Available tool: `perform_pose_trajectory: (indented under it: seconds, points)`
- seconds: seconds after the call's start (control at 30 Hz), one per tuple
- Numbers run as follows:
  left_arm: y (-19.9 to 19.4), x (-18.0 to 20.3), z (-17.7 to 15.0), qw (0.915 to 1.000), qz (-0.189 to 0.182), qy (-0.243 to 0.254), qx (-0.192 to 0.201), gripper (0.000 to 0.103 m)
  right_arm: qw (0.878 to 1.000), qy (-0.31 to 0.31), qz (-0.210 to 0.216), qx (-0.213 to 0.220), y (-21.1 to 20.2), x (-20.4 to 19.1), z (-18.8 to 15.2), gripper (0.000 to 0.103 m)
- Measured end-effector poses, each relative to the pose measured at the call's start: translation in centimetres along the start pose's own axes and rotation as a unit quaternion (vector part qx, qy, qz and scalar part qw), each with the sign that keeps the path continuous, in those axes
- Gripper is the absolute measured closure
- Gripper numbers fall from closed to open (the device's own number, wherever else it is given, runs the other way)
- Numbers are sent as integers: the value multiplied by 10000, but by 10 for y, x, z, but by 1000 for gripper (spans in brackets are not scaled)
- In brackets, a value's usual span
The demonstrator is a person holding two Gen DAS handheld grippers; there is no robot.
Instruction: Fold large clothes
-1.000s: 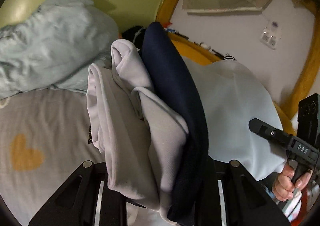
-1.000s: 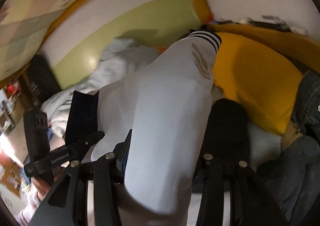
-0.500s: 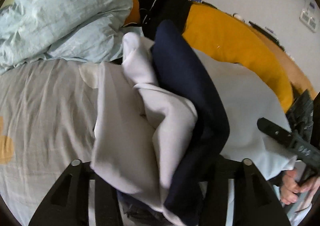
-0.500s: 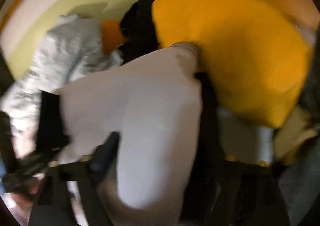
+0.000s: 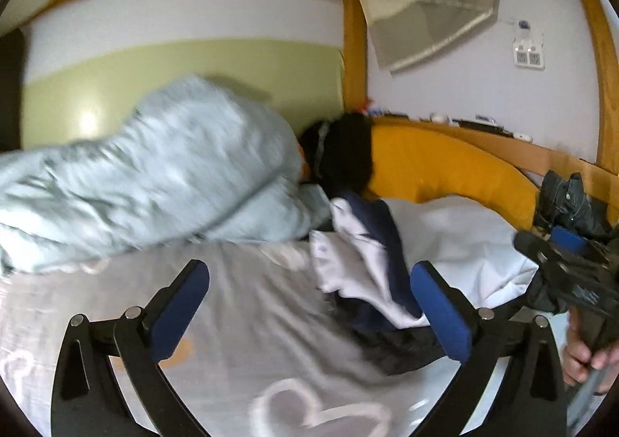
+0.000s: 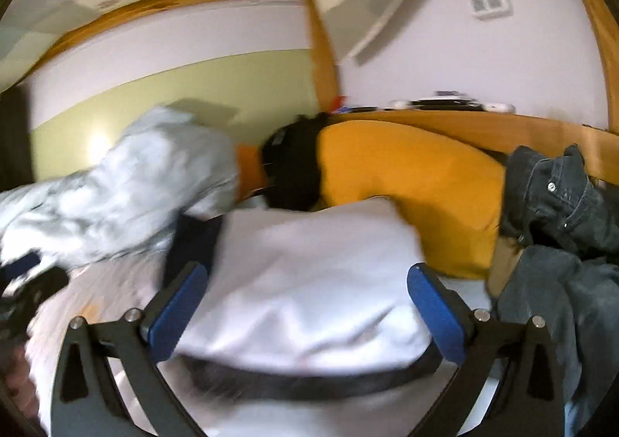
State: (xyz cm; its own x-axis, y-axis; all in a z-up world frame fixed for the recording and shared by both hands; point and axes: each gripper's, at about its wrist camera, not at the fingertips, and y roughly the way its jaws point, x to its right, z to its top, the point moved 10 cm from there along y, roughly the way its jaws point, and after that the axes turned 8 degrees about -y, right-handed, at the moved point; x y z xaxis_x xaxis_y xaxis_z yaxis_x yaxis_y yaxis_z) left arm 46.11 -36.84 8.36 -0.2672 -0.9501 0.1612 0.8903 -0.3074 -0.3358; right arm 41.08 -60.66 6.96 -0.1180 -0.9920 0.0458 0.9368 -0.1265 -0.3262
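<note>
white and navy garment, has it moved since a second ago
Yes. The white and navy garment has dropped from between the left tool's fingers onto the grey bedsheet, beside the yellow bolster. The tool's jaws have just been opening and stand clear of it.

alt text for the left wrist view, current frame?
The left gripper has its jaws wide open, having just been opening, with nothing pinched; the white and navy garment lies on the grey bedsheet by the right-side finger. Behind are a pale blue duvet and an orange bolster; the right gripper, in a hand, shows at right.
</note>
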Motion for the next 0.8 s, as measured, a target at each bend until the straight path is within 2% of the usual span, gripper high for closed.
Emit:
perform_pose_trajectory:
  seconds: [0.17, 0.27, 0.33, 0.47, 0.53, 0.6, 0.8]
  points:
    - [-47, -31, -13, 9992, 27, 100, 390, 0, 9990, 28, 425, 154, -49, -50, -23, 0]
    - [-60, -44, -28, 9990, 5, 38, 439, 0, 9996, -49, 161, 245, -62, -65, -44, 0]
    - [-65, -52, -42, 9985, 120, 37, 542, 0, 9993, -249, -88, 276, -57, -72, -55, 0]
    - [-62, -65, -72, 9981, 209, 11, 582, 0, 9974, -324, -475, 438, -55, -67, -75, 0]
    - [-60, -76, -93, 9963, 495, -110, 699, 0, 9975, -292, -524, 362, -50, -64, -86, 0]
    - [-50, -80, -109, 9956, 758, -80, 545, 0, 9979, -265, -516, 280, -47, -65, -86, 0]
    - [-52, -58, -111, 9955, 556, 337, 687, 0, 9948, -758, -632, 264, -46, -83, -88, 0]
